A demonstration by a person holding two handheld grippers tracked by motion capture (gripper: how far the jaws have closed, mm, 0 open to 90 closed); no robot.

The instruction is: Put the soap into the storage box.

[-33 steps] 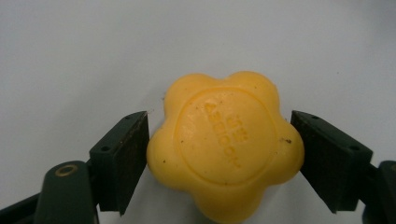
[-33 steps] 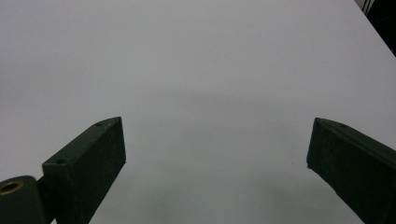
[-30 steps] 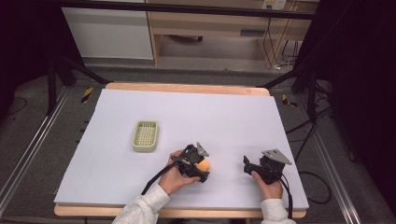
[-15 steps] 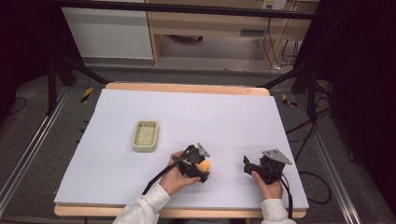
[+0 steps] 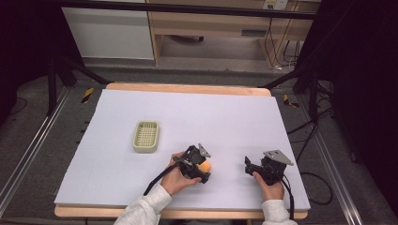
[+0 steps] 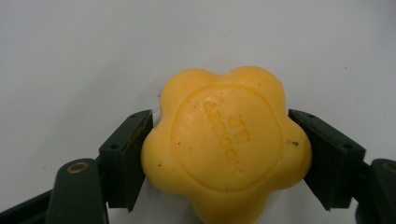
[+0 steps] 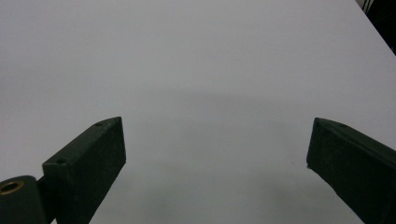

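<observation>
High view first: the left hand-held gripper [image 5: 202, 169] sits low on the white surface [image 5: 225, 117], near its front edge, clamped on a yellow soap [image 5: 205, 167]. Over to the left gripper view and there it is up close, the soap [image 6: 226, 144] shaped like a flower with raised lettering stamped in its round middle, one black jaw pressed against each side of it and the pale surface [image 6: 70, 56] behind. Whether the soap touches the surface or is lifted just off it, cannot tell. The right hand-held gripper [image 5: 249, 167] rests well apart to the right, also near the front edge, held in the person's right hand [image 5: 268, 183]. Right gripper view shows its jaws standing wide apart with bare surface [image 7: 201, 70] between them. Back in the high view, a pale green soap dish [image 5: 146, 136] lies near the left gripper, up and to its left.
</observation>
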